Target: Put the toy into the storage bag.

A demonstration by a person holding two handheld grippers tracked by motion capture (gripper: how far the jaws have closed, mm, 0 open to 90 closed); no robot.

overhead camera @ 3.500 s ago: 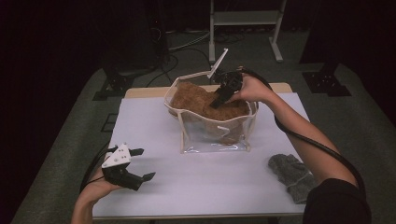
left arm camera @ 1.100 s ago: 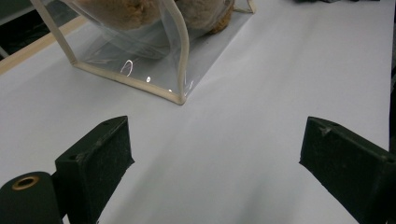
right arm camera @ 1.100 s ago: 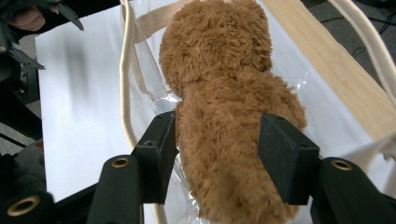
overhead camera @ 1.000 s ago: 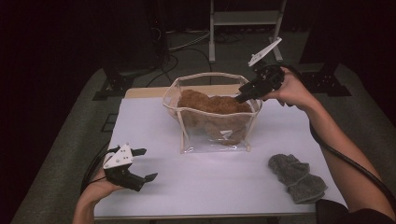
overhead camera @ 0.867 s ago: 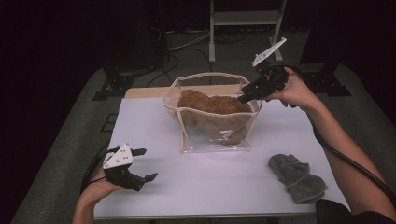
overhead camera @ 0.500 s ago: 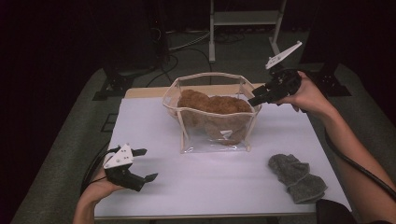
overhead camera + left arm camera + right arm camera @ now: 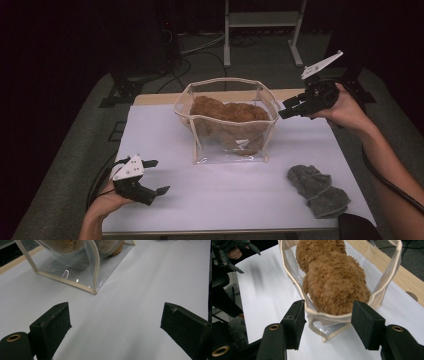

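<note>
Brown plush bear (image 7: 227, 111) sits in the clear bag (image 7: 230, 145) near the tabletop's (image 7: 210, 200) far edge, just left of the right hand-held gripper (image 7: 284, 111), whose empty jaws have just been opening, while the left hand-held gripper (image 7: 156, 176) rests open at the near left corner.

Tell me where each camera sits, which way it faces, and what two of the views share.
High view: above the person's side, looking forward and down on the table; forearms, left gripper and right gripper show.
Left gripper view: rides the left gripper low over the table, facing the clear bag; its open jaws show.
Right gripper view: rides the right gripper, looking down at the bag's end; its open jaws show, apart from the rim.
All three share the bag with the brown plush toy.
</note>
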